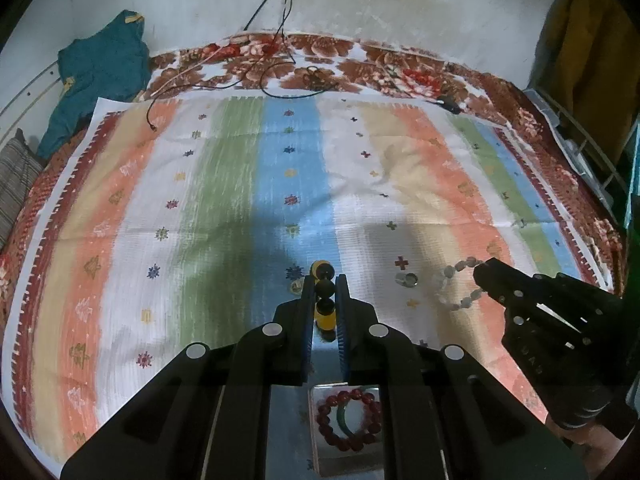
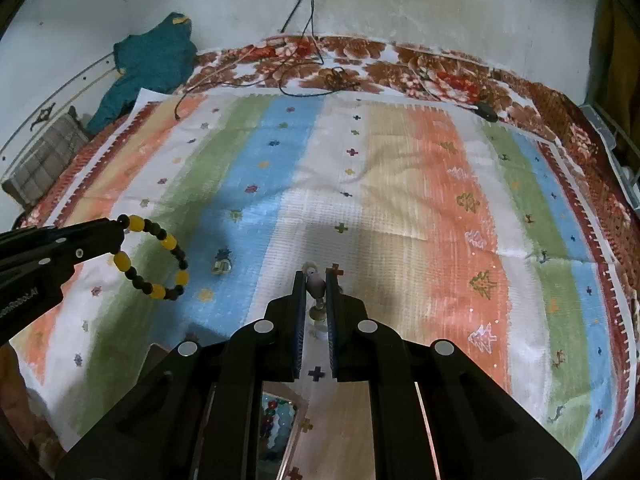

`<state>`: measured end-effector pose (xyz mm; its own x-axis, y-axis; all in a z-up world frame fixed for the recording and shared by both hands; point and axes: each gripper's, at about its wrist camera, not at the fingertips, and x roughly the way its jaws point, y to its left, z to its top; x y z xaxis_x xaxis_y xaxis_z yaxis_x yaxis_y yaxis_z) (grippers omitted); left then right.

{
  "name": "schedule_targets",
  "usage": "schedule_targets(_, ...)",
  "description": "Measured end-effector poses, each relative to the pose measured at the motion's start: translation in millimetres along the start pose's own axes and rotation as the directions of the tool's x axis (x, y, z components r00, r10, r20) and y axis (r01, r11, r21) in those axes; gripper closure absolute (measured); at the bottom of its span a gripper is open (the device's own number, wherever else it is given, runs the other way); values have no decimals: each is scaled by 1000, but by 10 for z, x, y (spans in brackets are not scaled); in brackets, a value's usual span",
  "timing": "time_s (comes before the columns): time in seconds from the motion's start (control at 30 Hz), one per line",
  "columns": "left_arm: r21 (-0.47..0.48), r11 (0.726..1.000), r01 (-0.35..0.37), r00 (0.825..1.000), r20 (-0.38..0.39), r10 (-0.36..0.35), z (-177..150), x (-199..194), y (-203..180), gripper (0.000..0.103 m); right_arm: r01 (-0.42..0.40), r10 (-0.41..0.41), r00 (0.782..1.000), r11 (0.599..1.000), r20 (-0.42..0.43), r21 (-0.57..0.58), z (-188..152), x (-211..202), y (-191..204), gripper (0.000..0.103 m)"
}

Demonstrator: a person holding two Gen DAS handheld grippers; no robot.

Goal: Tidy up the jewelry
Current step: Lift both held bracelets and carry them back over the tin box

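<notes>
My left gripper (image 1: 324, 284) is shut on a yellow-and-black bead bracelet (image 1: 323, 314); in the right wrist view the bracelet (image 2: 154, 258) hangs from the left gripper (image 2: 120, 228) above the striped cloth. My right gripper (image 2: 316, 280) is shut on a pale grey bead bracelet (image 2: 315, 285); in the left wrist view that bracelet (image 1: 456, 284) hangs from the right gripper (image 1: 482, 270). A small ring (image 1: 408, 279) lies on the cloth between the grippers, and another small piece (image 1: 296, 285) (image 2: 221, 266) lies by my left fingers. A clear box (image 1: 320, 440) below my left gripper holds a dark red bead bracelet (image 1: 347, 420).
The striped cloth (image 1: 224, 200) covers a floral bedspread (image 1: 360, 68). Black cables (image 1: 224, 84) lie at the far edge. A teal garment (image 1: 100, 76) is heaped at the far left. A second box with coloured beads (image 2: 276, 432) shows under my right gripper.
</notes>
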<state>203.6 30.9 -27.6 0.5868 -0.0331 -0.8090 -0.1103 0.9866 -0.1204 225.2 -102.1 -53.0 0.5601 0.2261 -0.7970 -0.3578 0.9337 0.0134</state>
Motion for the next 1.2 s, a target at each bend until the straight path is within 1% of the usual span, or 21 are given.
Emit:
schedule_targets(0.47,5,1000,22,999,39,-22,-148,-300,-7,94,-16,17,999,1000,46,-17,-141,-295,86,92)
schedule_targets(0.6,6,999,33,998,49,-34,-193,-381,-20,94,-40,41,998,999,52,-16,-173,-382,96,92)
schedule_targets(0.83,16,999,38,998,47,-39,-281,-433,-41,94,-55,58,996,998,69,-40,-265,-526,158,92)
schedule_targets(0.97,14,999,46,998,47,-47,-330,-458,-35,94,-48,52,995,998,83,-45,-330,-604,199,92)
schedule_targets(1.2,9,998,64,997,45,-64,-457,-562,-89,94,-61,65,995,997,76,-52,-423,-672,251,92)
